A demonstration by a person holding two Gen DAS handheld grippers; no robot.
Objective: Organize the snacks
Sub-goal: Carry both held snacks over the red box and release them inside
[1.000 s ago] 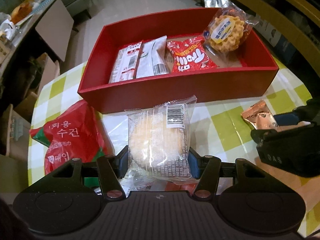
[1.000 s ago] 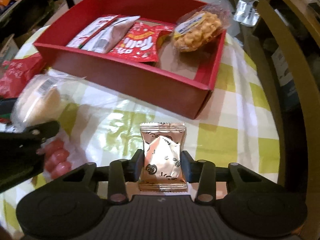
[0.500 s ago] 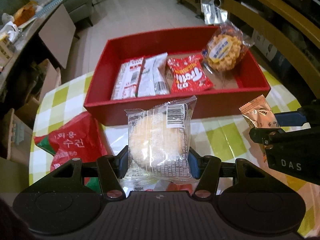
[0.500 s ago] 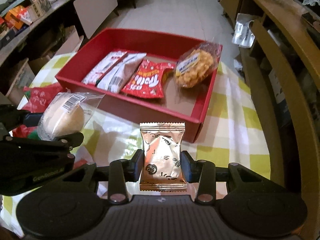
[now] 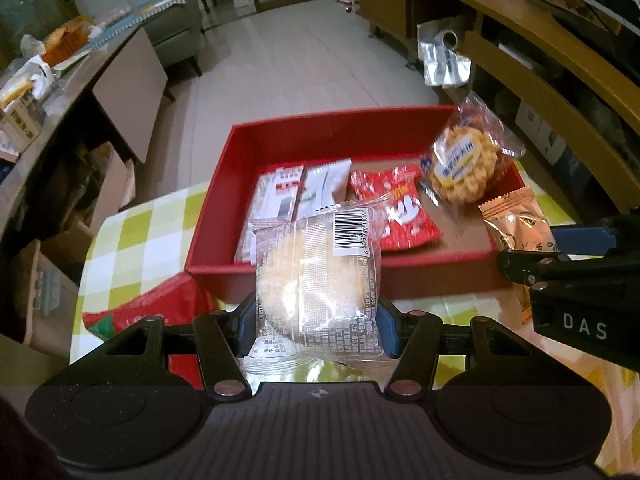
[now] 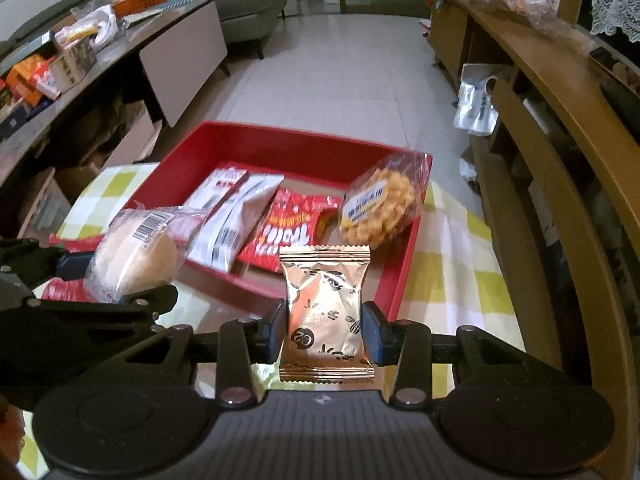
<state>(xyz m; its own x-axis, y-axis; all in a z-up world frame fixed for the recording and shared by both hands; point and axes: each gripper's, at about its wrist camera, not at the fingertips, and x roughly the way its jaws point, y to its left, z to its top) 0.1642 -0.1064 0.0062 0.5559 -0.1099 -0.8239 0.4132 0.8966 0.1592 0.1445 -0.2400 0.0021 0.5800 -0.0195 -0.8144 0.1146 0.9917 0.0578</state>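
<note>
My left gripper (image 5: 316, 320) is shut on a clear-wrapped bread bun (image 5: 316, 280) and holds it in the air in front of the red box (image 5: 224, 208). My right gripper (image 6: 324, 328) is shut on a gold foil snack packet (image 6: 325, 312), raised near the box's right front corner. The box (image 6: 408, 264) holds two white packets (image 5: 296, 196), a red snack bag (image 5: 404, 212) and a bagged round waffle cookie (image 5: 460, 168). The bun (image 6: 132, 256) shows in the right wrist view, and the gold packet (image 5: 516, 224) in the left.
The box stands on a table with a yellow-green checked cloth (image 5: 120, 248). A red wet-wipes pack (image 5: 160, 308) lies on the cloth left of the box. A wooden chair back (image 6: 560, 208) curves along the right. A cluttered counter (image 6: 60, 64) and cardboard boxes stand to the left.
Both grippers have risen with their snacks, so the table and box look lower and farther. The bun and gold packet now sit over the box's front edge in view.
</note>
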